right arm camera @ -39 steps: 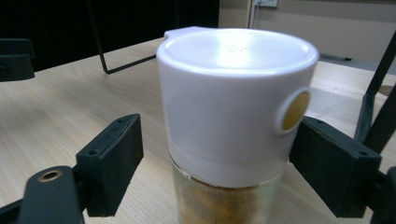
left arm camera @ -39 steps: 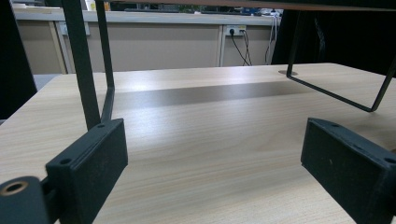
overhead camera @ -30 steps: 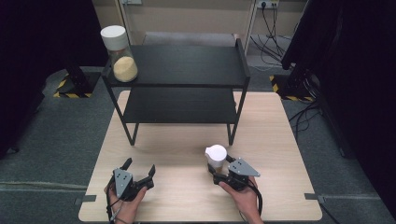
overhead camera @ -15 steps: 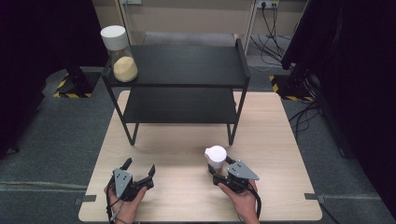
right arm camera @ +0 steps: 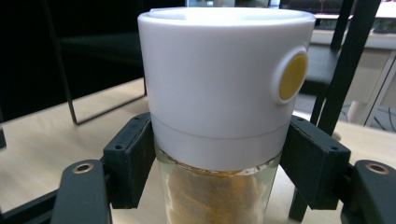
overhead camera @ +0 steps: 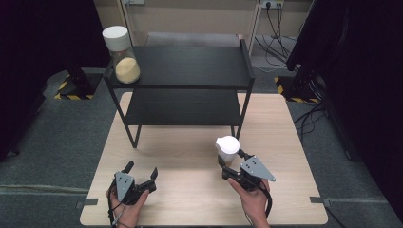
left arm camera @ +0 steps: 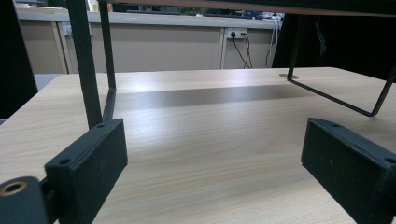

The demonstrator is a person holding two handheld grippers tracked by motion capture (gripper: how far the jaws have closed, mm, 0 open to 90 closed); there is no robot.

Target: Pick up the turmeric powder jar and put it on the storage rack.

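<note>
At the far left of the high view, a tall glass jar with a white lid and pale yellow grains [overhead camera: 120,54] is standing on the left end of the top shelf of the black metal two-tier rack [overhead camera: 190,85], well apart from both hands. Nearer, the left gripper [overhead camera: 141,169] is resting low over the light wooden tabletop [overhead camera: 185,156] with its fingers [left arm camera: 88,161] spread wide and nothing between them; the left gripper view is looking across bare wood toward the rack's thin legs. To the right, the right gripper [overhead camera: 231,160] is clasping a second glass jar with a white lid and a yellow round button [right arm camera: 224,88], its fingers [right arm camera: 130,158] pressing on the glass just below the lid from either side. This jar is standing upright in the right front part of the tabletop, in front of the rack's right leg; whether its base is touching the wood cannot be told. The likely trouble lies in the hold: smooth glass gripped high up could slip or swing if lifted quickly. A hurried move toward a shelf could also knock the lid on the rack's frame or leg and tip the jar.
</note>
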